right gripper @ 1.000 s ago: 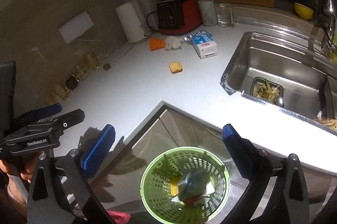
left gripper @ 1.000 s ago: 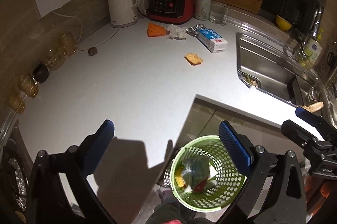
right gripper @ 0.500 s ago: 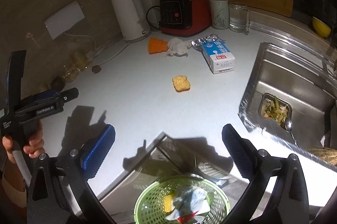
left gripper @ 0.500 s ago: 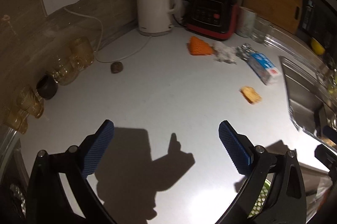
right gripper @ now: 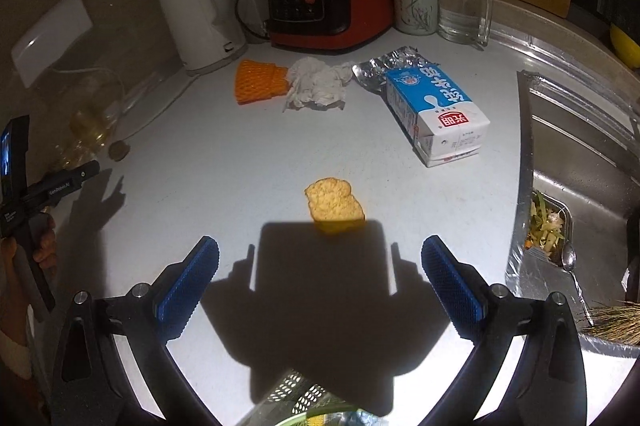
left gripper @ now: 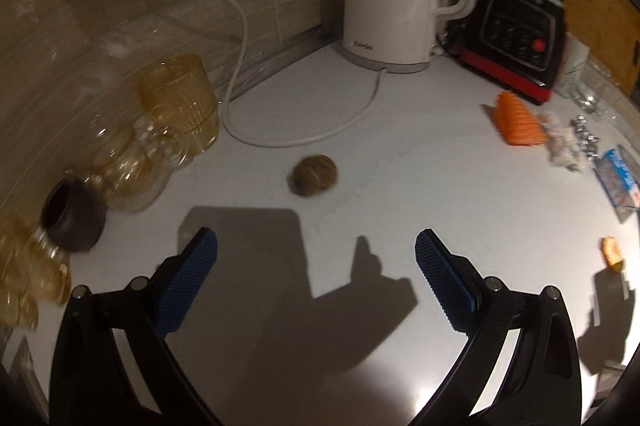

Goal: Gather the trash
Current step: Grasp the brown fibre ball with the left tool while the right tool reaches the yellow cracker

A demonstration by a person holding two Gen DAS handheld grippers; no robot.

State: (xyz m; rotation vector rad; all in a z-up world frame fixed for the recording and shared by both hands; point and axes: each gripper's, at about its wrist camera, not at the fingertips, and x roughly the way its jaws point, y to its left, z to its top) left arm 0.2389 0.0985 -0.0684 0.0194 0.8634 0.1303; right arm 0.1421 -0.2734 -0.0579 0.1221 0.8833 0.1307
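Right gripper [right gripper: 320, 276], jaws spread and empty, faces a light, crumbly bread piece [right gripper: 334, 205] just ahead; pinch its sides gently.

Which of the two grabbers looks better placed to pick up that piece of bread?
Right. The right gripper is open with the bread straight ahead between its fingers. From the left gripper, the bread sits far off to the side.
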